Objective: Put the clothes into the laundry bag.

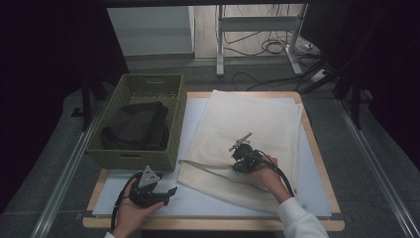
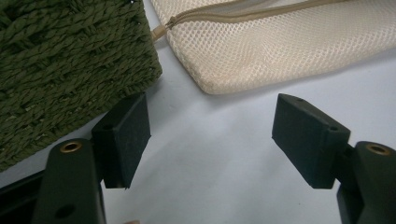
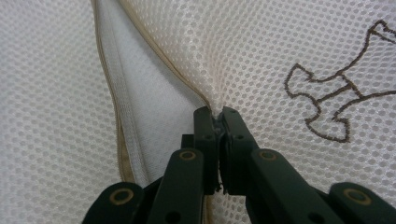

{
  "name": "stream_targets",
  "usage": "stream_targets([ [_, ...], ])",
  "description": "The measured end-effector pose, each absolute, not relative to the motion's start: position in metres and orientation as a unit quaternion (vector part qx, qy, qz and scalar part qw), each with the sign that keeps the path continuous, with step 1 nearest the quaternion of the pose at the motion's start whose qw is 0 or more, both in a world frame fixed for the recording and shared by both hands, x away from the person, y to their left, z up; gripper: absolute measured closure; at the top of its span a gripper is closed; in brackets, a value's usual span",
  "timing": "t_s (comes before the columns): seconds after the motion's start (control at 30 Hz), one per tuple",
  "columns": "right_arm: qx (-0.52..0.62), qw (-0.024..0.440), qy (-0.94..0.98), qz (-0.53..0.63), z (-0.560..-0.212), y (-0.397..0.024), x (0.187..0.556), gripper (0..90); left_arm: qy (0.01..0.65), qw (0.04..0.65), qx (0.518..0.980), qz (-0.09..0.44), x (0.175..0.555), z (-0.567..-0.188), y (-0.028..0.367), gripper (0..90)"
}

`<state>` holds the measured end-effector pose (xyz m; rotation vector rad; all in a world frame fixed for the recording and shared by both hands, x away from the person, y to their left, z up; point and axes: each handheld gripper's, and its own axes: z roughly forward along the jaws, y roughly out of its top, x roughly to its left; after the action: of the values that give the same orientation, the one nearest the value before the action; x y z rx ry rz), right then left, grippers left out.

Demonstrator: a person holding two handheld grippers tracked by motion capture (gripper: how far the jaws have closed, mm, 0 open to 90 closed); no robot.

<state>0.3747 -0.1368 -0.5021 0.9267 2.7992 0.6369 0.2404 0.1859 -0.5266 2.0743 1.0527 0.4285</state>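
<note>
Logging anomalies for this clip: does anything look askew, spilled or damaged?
Nothing stands out. The mesh bag lies flat, partly unzipped, with the right gripper shut at the zipper's end; the basket sits upright.

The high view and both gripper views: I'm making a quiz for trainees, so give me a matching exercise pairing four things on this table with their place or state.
Things:
1. woven basket
2. mesh bag
3. left gripper
4. right gripper

Places or states:
A. jaws shut at the zipper opening
B. cream, lying flat on the table
C. green, holding a dark bundle
D. jaws open over the bare mat

Pairs: 1-C, 2-B, 3-D, 4-A
</note>
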Motion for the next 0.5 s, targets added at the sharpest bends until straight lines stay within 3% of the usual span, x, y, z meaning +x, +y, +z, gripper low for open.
stream_targets([
  [0.5, 0.315, 0.064, 0.906, 0.277, -0.471, -0.149, 0.371, 86.6, 0.407, 0.374, 0.816, 0.169, 0.238, -0.528, 0.186, 27.3],
])
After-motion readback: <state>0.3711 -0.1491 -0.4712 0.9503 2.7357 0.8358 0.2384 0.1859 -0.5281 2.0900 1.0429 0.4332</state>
